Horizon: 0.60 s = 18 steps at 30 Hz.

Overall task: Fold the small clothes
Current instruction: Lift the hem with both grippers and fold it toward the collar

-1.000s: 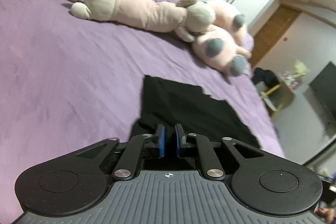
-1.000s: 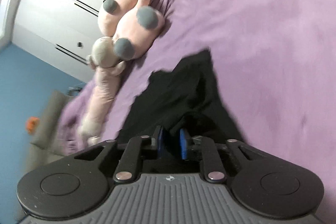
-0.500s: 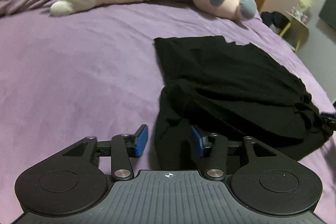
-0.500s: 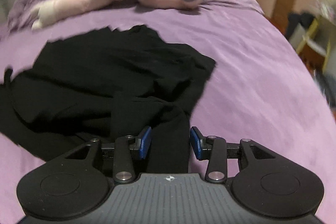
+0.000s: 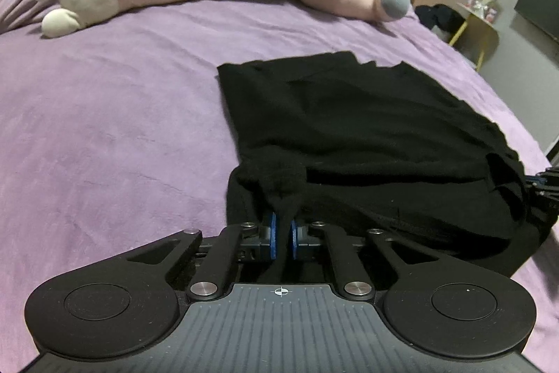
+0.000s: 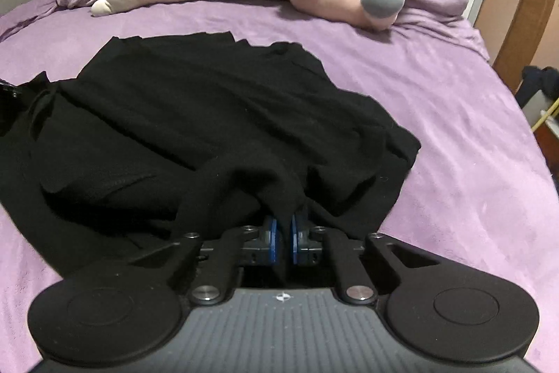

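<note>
Pinching bunched near-edge folds of the black garment [image 5: 367, 128], left gripper [image 5: 282, 235] and right gripper [image 6: 283, 240] sit clamped narrow

Matte black left gripper [image 5: 282, 235] and right gripper [image 6: 283, 236], alike in build. 2 blue pads [image 5: 270, 235] on the fingertips of each. 2 slim black linkage arms per side, each pinned by a round silver screw [image 5: 203, 288]. Broad rounded lobes left and right, each with a shallow circular recess. Ribbed grey body nearest, marked with a small white crosshair [image 6: 283, 296].
</note>
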{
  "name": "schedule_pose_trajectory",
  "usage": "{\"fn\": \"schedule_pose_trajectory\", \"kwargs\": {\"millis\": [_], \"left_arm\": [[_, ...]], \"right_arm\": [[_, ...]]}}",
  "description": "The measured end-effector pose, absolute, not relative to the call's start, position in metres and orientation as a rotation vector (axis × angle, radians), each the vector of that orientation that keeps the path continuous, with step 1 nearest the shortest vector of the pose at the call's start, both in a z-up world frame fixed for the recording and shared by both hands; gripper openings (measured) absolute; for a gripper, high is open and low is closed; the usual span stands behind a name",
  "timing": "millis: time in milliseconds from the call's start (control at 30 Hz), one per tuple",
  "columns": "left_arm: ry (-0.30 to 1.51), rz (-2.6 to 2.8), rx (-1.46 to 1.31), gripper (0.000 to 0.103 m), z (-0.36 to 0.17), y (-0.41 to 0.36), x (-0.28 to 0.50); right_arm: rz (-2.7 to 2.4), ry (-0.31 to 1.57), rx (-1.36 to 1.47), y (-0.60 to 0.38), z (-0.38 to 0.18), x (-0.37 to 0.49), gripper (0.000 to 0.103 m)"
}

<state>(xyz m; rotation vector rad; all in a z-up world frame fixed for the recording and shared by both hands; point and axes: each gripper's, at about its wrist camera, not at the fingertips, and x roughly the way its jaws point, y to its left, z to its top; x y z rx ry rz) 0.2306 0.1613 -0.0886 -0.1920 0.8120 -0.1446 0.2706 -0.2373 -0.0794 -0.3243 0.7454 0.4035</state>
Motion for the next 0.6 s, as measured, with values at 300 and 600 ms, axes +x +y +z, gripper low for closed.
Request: {"fn": "schedule_pose_trajectory", "kwargs": {"millis": [300,600], "left_arm": [[0.615,-0.17,-0.245,0.007,-0.017,0.169,0.219],[0.662,-0.041,-0.346,0.008,-0.032,0.177,0.312]], "right_arm": [[0.406,0.596,-0.003,-0.271,-0.02,0.264,0.006],[0.218,0.715,0.229,-0.283,-0.035,0.352,0.008]]}}
